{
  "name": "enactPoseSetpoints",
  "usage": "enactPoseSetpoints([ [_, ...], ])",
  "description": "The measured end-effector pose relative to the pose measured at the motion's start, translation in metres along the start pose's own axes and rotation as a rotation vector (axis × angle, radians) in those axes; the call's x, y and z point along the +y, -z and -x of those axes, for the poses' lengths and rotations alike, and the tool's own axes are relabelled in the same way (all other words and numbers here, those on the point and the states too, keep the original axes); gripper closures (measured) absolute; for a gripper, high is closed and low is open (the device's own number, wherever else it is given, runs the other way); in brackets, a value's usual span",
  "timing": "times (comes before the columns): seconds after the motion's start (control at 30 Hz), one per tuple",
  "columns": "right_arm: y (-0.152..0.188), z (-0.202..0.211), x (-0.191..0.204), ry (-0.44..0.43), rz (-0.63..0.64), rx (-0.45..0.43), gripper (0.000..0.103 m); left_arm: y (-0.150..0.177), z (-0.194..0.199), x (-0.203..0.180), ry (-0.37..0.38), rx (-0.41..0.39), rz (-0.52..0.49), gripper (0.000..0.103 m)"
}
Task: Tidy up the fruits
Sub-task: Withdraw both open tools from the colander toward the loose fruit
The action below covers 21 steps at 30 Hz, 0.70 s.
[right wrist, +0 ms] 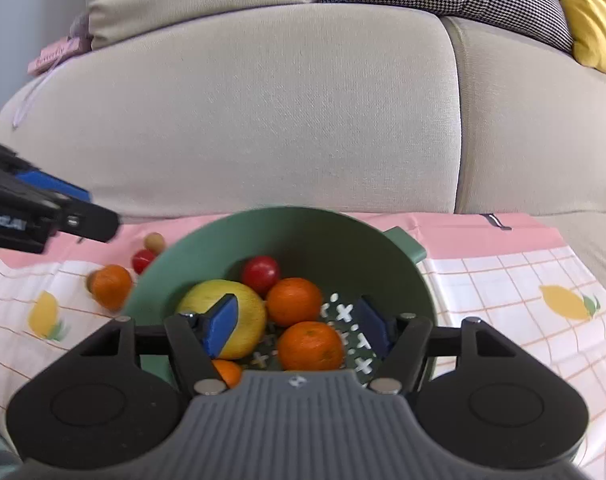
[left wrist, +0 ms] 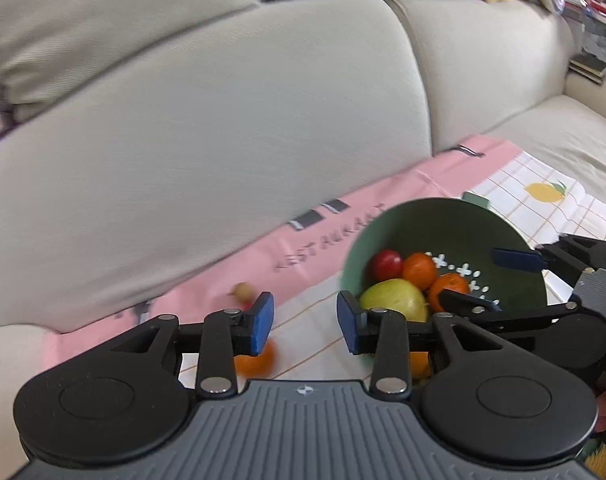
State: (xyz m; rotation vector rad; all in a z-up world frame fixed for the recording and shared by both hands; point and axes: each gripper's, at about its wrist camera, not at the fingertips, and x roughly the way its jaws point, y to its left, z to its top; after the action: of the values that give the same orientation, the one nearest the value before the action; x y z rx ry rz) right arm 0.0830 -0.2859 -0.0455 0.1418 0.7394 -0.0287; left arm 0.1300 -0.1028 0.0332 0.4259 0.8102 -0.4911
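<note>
Right wrist view – right tongs (right wrist: 299,326) released over bowl (right wrist: 303,228); left tongs (left wrist: 305,326) released

An orange (left wrist: 257,362) on the cloth (left wrist: 315,344) sits half hidden behind the left gripper's finger (left wrist: 259,324). The small fruit (left wrist: 241,291) near the cloth's pink edge is blurred. In the bowl (right wrist: 303,232), one orange (right wrist: 228,372) is mostly covered by the right gripper (right wrist: 297,330).

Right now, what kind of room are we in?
Probably a living room at home: a big beige sofa with cushions, a yellow cushion, and a green bowl of fruit on a lemon-print cloth.
</note>
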Motion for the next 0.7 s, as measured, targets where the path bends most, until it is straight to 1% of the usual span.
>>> enactPoseSetpoints([
  [0.07,0.000,0.008,0.008,-0.001,-0.007,0.002,0.036,0.005,0.016,0.007,-0.029,-0.017,0.006,0.058],
  [0.1,0.001,0.011,0.011,-0.003,-0.010,0.003,0.031,0.008,0.023,0.011,-0.041,-0.024,0.011,0.056],
  [0.13,0.001,0.014,0.015,-0.007,-0.014,0.005,0.028,0.011,0.029,0.015,-0.052,-0.029,0.019,0.055],
  [0.37,0.008,0.039,0.042,-0.075,-0.038,0.038,0.028,0.043,0.065,0.047,-0.077,-0.046,0.114,0.055],
  [0.5,0.011,0.050,0.065,-0.108,0.004,0.032,0.028,0.060,0.081,0.060,-0.080,-0.067,0.145,0.055],
  [0.7,0.012,0.059,0.102,-0.159,0.080,0.010,0.028,0.080,0.095,0.083,-0.060,-0.101,0.227,0.055],
])
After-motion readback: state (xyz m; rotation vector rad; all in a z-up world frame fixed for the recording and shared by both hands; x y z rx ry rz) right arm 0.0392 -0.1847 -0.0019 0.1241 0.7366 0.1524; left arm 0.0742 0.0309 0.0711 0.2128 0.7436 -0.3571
